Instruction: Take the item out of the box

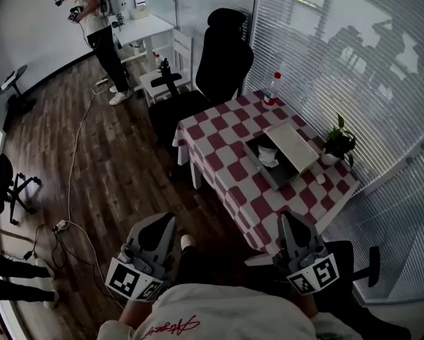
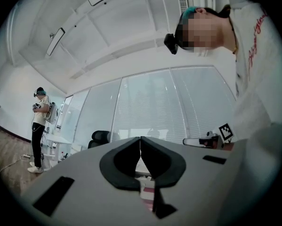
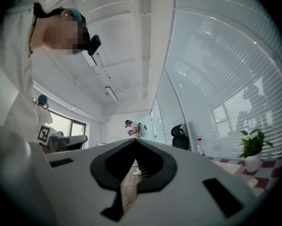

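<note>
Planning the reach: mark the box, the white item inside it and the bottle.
box (image 1: 281,178), head view, its dark near wall.
white item (image 1: 267,156), head view, its middle.
bottle (image 1: 271,91), head view, its clear body.

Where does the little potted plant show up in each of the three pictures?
Head view: potted plant, right of centre, just right of the open box.
Left gripper view: not in it.
Right gripper view: far right, below mid-height.
Shared landmark: black office chair, in all three views.
</note>
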Demonstrator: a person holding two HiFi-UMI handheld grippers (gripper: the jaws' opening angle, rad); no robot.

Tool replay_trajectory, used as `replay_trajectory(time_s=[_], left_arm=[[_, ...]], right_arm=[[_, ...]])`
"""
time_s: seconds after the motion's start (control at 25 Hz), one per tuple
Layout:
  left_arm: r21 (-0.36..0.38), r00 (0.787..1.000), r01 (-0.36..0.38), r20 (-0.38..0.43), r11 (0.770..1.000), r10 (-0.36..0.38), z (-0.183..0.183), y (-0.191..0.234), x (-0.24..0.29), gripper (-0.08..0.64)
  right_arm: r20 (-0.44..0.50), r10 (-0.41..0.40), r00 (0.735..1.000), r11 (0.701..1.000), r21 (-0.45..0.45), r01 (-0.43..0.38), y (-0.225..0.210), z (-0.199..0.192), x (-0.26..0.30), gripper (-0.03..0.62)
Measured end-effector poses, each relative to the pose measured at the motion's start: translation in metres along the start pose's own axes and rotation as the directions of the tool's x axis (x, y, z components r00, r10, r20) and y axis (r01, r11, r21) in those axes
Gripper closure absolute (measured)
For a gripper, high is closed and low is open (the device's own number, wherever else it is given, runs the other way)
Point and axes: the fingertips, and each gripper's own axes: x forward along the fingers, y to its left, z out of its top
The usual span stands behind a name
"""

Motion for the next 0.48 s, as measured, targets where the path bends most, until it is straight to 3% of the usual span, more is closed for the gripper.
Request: replay_trajectory(time_s=[0.48], left_arm=[[0.007,0.998,0.069,-0.014,0.998,-0.069,-0.012,0.118,0.094,0.543]], right_arm=[[0.009,-0.066,0.998,0.998,0.003,0.066,-0.047,-0.013,0.128,0.583]])
